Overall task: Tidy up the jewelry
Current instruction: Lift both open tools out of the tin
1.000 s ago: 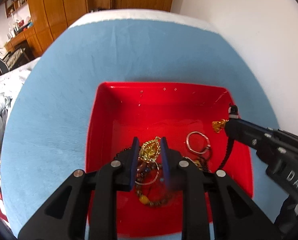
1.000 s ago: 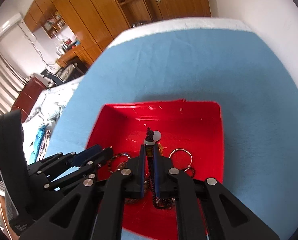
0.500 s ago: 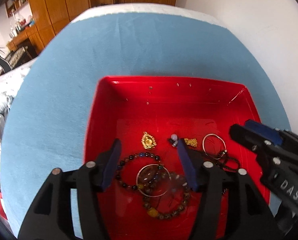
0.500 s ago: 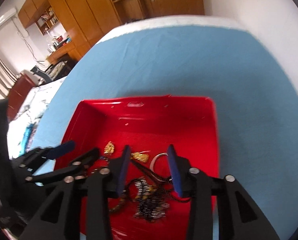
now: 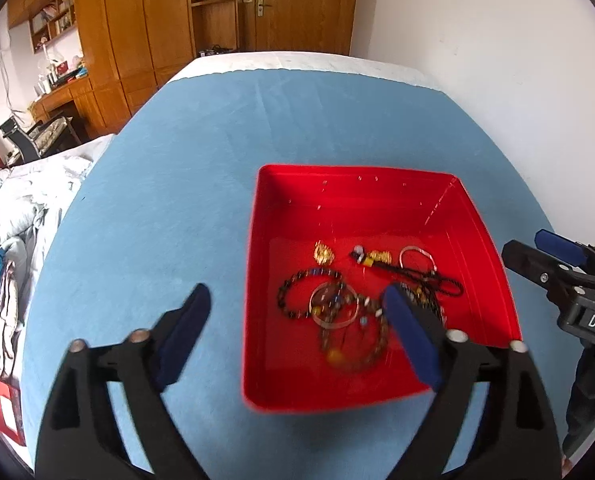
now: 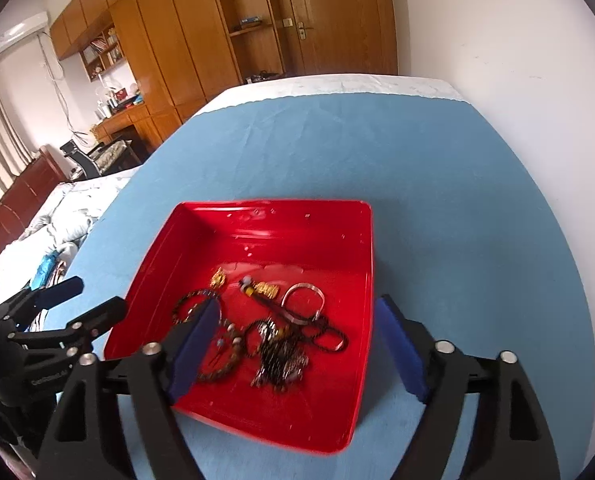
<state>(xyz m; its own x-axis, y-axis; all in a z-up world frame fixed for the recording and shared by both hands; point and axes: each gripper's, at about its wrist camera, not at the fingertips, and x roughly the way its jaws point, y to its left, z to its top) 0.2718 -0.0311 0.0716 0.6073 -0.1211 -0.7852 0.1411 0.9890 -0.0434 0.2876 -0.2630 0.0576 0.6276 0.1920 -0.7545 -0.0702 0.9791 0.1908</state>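
Two wide-spread jaws on the left gripper (image 5: 297,336) are still opening, nothing between them, hovering over the near-left rim of the red tray (image 5: 257,280). Jewelry is lying inside: gold pendant (image 5: 324,253), dark bead bracelet (image 5: 297,292), silver bangle (image 5: 416,254).

Right wrist view: right gripper (image 6: 297,348) is also opening wide and gripping nothing, straddling the tray's near-right wall (image 6: 371,264) above a tangled black cord (image 6: 317,328). Blue cloth (image 6: 417,160) is lying under everything.

Both wrist views above red tray (image 5: 377,192)
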